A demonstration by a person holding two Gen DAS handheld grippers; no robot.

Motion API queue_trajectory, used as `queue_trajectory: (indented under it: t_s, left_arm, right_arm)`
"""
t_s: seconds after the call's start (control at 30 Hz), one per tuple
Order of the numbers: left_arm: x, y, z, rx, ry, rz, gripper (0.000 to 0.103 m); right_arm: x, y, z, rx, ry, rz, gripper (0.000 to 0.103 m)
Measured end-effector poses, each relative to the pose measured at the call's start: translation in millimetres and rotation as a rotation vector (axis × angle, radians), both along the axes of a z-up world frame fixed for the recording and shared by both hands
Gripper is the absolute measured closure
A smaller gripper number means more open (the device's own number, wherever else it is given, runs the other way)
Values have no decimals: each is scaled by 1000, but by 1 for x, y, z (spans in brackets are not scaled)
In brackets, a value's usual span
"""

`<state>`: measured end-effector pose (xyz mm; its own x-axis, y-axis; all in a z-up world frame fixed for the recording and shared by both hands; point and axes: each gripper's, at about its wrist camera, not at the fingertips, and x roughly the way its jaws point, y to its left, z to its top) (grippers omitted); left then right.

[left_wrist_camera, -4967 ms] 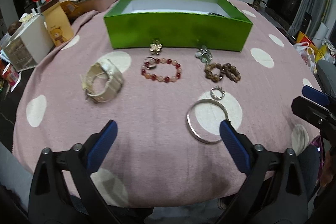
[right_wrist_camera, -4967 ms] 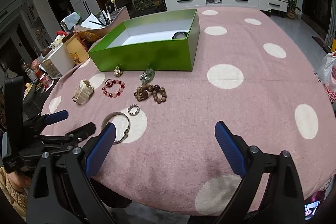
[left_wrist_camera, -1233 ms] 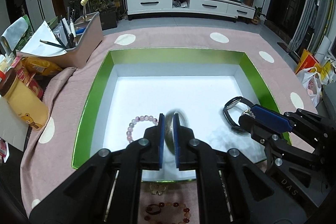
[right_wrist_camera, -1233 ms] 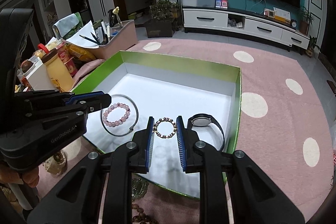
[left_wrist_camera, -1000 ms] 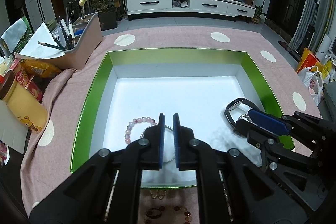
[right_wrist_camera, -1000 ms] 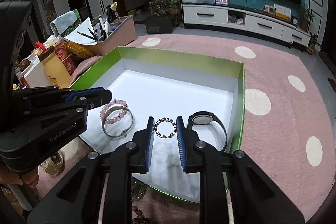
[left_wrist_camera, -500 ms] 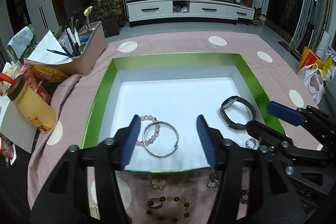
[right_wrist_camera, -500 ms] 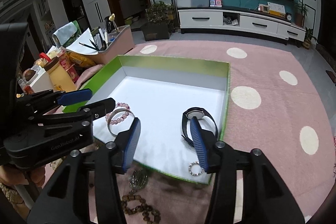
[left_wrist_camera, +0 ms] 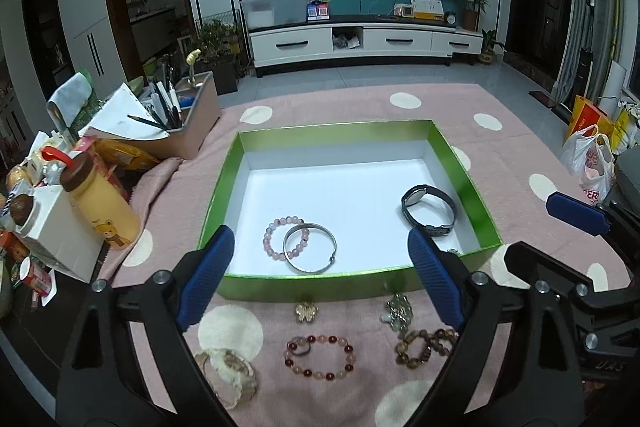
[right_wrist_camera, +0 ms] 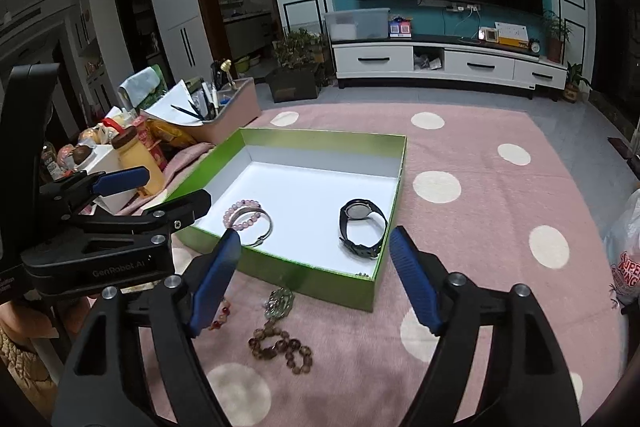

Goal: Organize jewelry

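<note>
Hovering over the green box (left_wrist_camera: 280,283), both grippers' fingers were spread wide; small ring (right_wrist_camera: 362,274) maybe half-hidden by its wall.

1. The silver bangle (left_wrist_camera: 310,248) has left the desk and now lies flat in the green box (left_wrist_camera: 464,179), overlapping the pink bead bracelet (left_wrist_camera: 286,237)
2. The left hand-held gripper (left_wrist_camera: 318,281), clamped on it a second ago, now gapes wide and has pulled back
3. The right hand-held gripper (right_wrist_camera: 316,281) has let go of the small ring, opened, and drawn back too
</note>
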<state>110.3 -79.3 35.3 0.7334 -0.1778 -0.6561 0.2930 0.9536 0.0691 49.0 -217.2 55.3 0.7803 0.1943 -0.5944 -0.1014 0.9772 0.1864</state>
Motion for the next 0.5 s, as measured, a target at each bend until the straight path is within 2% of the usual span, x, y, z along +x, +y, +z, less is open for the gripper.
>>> queue_trajectory:
  t_s: [0.1,0.2,0.37,0.5]
  left_arm:
    - [-11,3,6,0,-13,3,9]
    - [-22,6,11,5,-26,9,7]
    - [-39,12,19,3,-39,17,5]
    - [-53,16,26,1,-55,18,3]
  right_arm:
    - [-12,0,5,12,-5,0,25]
    - [-22,2,10,16,-16,-6,18]
    - [-38,6,18,18,-29,-3,17]
    - [-50,7,25,17,-46,-11,10]
